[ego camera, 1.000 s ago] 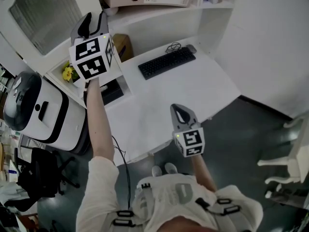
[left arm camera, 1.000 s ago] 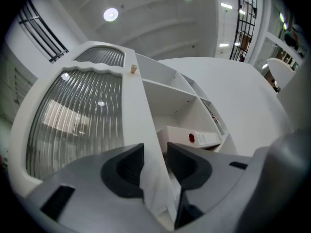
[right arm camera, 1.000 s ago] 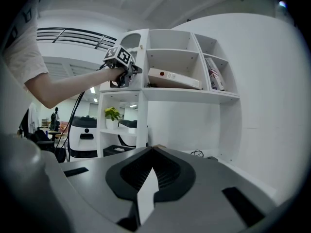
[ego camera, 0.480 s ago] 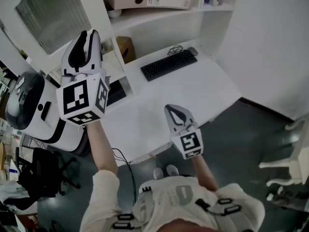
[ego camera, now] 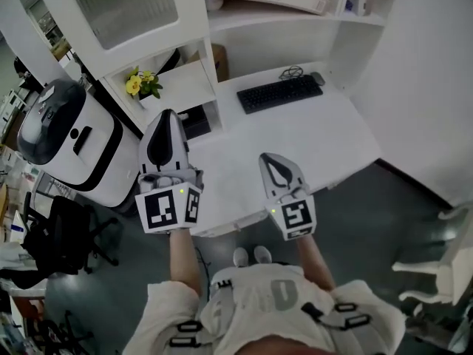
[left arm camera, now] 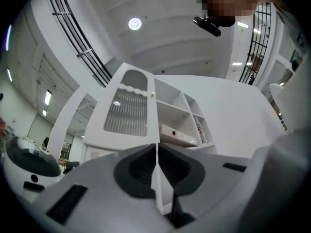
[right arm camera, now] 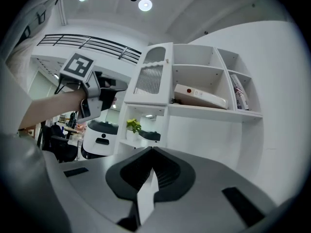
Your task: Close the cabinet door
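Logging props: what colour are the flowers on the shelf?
Yellow; the flowers show best in the head view.

White desk [ego camera: 318, 135] stands at centre, set against white shelving [ego camera: 244, 22] at 12 o'clock and a plain white wall [ego camera: 436, 65] at 2 o'clock. The floor [ego camera: 384, 220] is dark grey and smooth. A black office chair [ego camera: 59, 235] is at 8 o'clock, a white chair [ego camera: 443, 261] at 4 o'clock; overhead, round ceiling lamps [left arm camera: 134, 24] are lit on a white ceiling [left arm camera: 170, 38].

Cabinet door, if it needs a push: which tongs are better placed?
Left, probably. The left tongs, shut and empty, lie nearer the cabinet door; the right tongs sit further over, toward the keyboard.
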### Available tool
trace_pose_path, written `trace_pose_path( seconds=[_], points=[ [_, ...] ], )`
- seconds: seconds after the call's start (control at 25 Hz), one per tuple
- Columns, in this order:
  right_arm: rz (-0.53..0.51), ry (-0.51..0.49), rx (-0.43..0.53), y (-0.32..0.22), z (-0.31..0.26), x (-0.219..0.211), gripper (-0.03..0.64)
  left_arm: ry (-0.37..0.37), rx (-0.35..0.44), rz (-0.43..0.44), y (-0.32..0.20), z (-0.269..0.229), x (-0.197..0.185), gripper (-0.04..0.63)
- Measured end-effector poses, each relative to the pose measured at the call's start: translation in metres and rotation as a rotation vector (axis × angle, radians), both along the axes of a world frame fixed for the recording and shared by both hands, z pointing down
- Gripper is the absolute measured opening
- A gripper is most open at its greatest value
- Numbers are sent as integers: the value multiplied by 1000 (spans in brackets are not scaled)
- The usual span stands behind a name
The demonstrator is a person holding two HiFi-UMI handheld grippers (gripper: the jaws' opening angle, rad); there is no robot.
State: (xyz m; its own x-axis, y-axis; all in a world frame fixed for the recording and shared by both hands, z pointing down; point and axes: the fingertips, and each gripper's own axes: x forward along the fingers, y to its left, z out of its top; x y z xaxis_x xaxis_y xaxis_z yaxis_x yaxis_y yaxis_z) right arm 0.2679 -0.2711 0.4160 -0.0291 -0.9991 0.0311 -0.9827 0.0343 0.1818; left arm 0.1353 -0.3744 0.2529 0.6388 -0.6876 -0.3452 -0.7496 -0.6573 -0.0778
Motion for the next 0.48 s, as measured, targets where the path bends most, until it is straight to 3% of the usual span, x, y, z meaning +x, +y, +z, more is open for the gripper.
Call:
trace_pose_path(
  seconds=[0.48],
  points=[
    [-45,-49,10,-2,4,-27,5,-10,-135,-168,37,104,-41,6]
  ],
)
